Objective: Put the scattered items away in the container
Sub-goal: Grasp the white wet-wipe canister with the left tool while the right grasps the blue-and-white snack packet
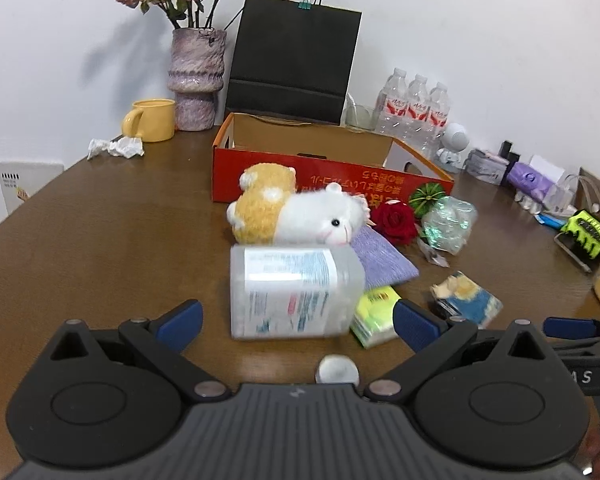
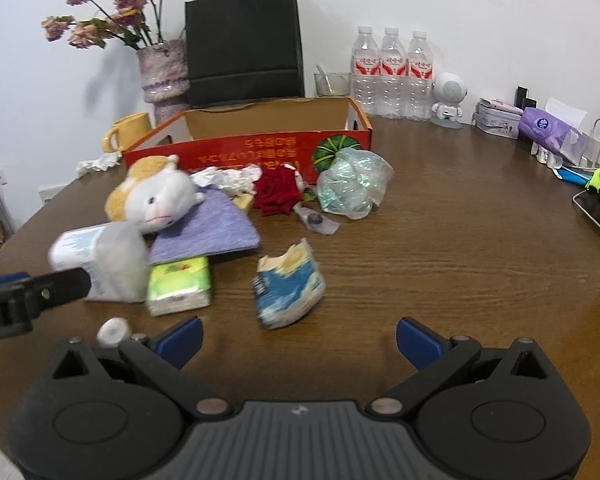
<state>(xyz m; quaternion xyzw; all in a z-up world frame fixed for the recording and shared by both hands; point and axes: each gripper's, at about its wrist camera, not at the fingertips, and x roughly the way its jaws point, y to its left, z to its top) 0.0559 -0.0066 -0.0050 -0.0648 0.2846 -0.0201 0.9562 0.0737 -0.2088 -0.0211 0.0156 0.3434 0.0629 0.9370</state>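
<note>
A: Where was the bottle [image 1: 294,292] relative to you?

B: Dead ahead of my left gripper [image 1: 298,322], lying on its side on the table [image 1: 100,240]. Long axis ran crosswise, left to right across the fingers, not along them. Jaws were wide, nothing held. The bottle sat just past the pads, roughly centred in the gap.

A: So it wouldn't fit lengthwise?

B: My read: no, it looked nearly as long as the opening. I'd have turned the wrist to close across its short width instead.

A: Right hand?

B: Right gripper [image 2: 298,338] was also spread wide and empty, facing the torn blue packet [image 2: 288,288]. From that side the bottle lay off to the left, next to the green tissue pack [image 2: 179,286]. Left was clearly nearer.

A: Cap?

B: A small white round cap [image 1: 337,369] sat on the table close under the left gripper, apart from the bottle. Can't tell if it belonged to it.

A: Box?

B: Red cardboard box [image 1: 332,176] was straight beyond the bottle, behind the plush hamster [image 1: 296,214]. Open top, looked empty from what showed.
</note>
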